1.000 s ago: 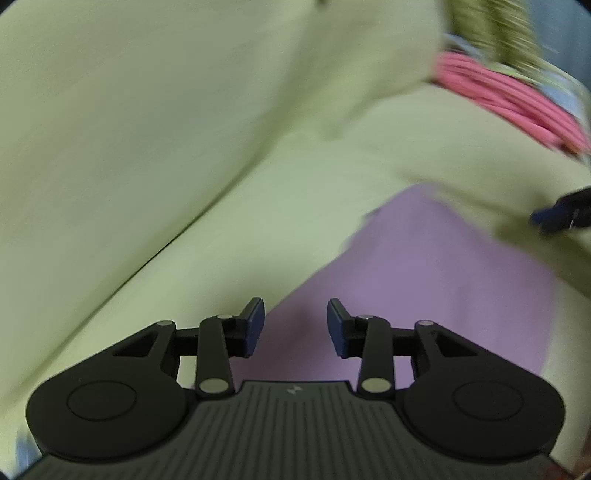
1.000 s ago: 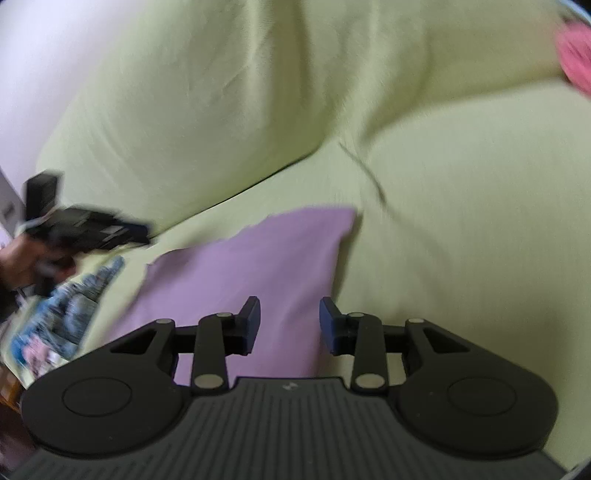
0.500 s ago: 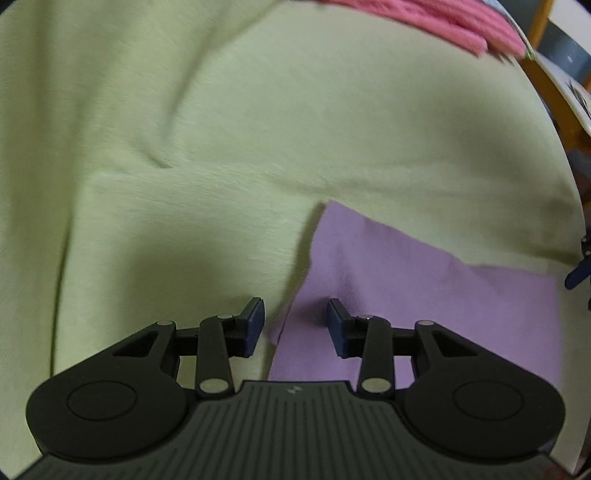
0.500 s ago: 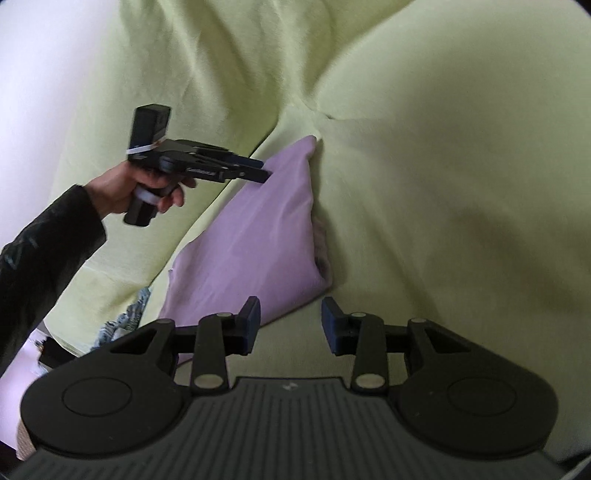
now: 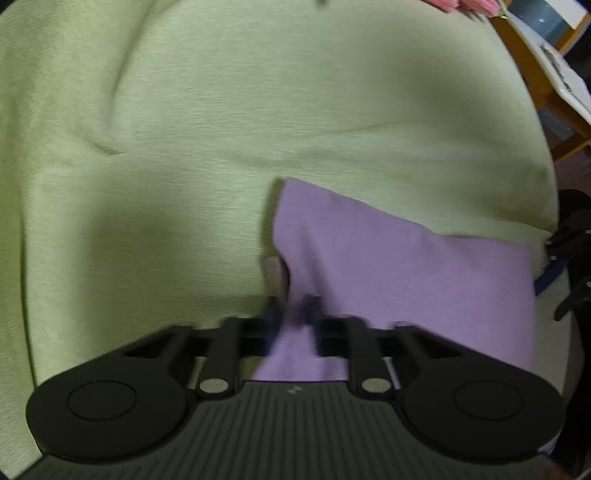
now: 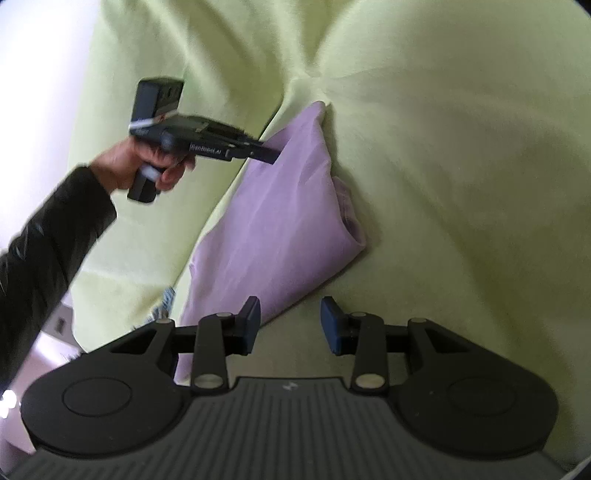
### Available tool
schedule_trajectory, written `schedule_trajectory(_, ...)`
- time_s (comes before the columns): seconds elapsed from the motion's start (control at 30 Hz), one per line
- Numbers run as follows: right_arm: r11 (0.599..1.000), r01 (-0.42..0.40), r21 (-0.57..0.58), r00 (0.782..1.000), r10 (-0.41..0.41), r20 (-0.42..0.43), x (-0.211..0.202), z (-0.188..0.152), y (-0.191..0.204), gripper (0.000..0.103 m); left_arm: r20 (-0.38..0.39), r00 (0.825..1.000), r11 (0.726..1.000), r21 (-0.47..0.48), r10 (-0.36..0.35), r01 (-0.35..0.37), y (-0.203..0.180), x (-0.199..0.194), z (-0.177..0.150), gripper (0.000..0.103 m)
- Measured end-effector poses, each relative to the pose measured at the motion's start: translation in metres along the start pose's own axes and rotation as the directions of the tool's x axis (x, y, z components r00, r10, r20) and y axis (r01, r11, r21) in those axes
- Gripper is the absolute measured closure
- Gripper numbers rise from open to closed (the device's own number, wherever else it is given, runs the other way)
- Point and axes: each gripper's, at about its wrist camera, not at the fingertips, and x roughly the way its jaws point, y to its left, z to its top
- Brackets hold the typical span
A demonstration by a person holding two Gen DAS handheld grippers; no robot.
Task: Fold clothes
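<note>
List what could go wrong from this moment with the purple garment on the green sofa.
1. The left tool is closing on the purple cotton garment right at its edge; the thin bite may slip.
2. The right tool is open with nothing between its pads, so lifting now could skew the fold on the soft green sofa cover.

Your left gripper (image 5: 291, 314) is motion-blurred in its own view: the closing jaws smear into dark streaks over the near edge of the lilac folded cloth garment (image 5: 388, 258), so you cannot tell where pad meets fabric. The garment's near edge is hidden behind the gripper body.

A small pinkish patch (image 5: 275, 271) at the fold's left edge is too blurred to identify.

The pink knitted item (image 5: 469, 4) is cut off by the top edge.

In the right wrist view, a patterned blue-and-white scrap (image 6: 166, 301) beside the garment is mostly hidden. Your dark sleeve (image 6: 44, 258) runs off the left edge.
</note>
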Motion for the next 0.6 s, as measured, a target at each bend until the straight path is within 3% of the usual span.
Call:
schedule_trajectory(0.4, 0.989, -0.014, 0.147, 0.993, -0.004, 0.122, 0.025, 0.009, -0.002, 0.071, 0.137, 0.989, 0.999, -0.017, 0.046, -0.044, -0.011, -0.011, -0.027, 0.099)
schedule_trajectory(0.5, 0.985, 0.015, 0.173, 0.993, -0.035, 0.114, 0.034, 0.015, -0.002, 0.084, 0.178, 0.982, 0.997, -0.048, 0.06, -0.053, -0.011, -0.015, -0.036, 0.1)
schedule_trajectory(0.53, 0.983, 0.03, 0.179, 0.993, -0.05, 0.106, 0.036, 0.018, -0.003, 0.096, 0.198, 0.978, 0.996, -0.063, 0.068, -0.056, -0.011, -0.019, -0.04, 0.1)
schedule_trajectory(0.6, 0.984, 0.056, 0.168, 0.994, -0.071, 0.088, 0.035, 0.024, 0.0, 0.098, 0.24, 0.967, 0.994, -0.095, 0.084, -0.063, -0.013, -0.028, -0.049, 0.1)
